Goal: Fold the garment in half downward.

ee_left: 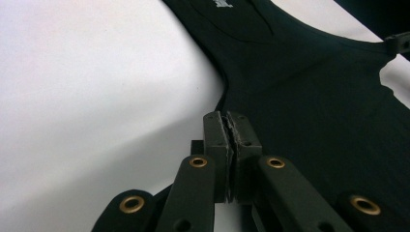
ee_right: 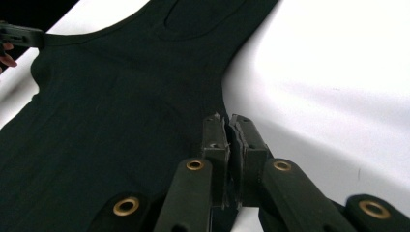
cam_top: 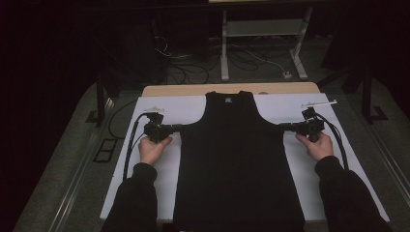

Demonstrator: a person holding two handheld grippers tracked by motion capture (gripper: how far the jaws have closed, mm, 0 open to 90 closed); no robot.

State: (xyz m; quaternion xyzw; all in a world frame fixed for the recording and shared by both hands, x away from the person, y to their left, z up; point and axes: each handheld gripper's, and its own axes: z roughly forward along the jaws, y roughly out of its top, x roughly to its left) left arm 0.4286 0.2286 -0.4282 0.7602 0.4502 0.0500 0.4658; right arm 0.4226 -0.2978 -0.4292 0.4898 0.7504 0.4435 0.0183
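Both grippers' fingers [ee_left: 218, 140] seemingly pinch the black tank top [cam_top: 237, 159] at its side edges.

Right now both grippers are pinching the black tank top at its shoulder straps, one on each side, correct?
Not quite. Each gripper, left gripper and right gripper, is shut on the black tank top at its side edge just below the armhole, not at the shoulder straps. The high view shows it.

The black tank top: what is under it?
The tank top lies flat on a white sheet that shows around it, over a wooden table. The left gripper and right gripper pinch its armpit edges. What lies beneath the fabric is covered.
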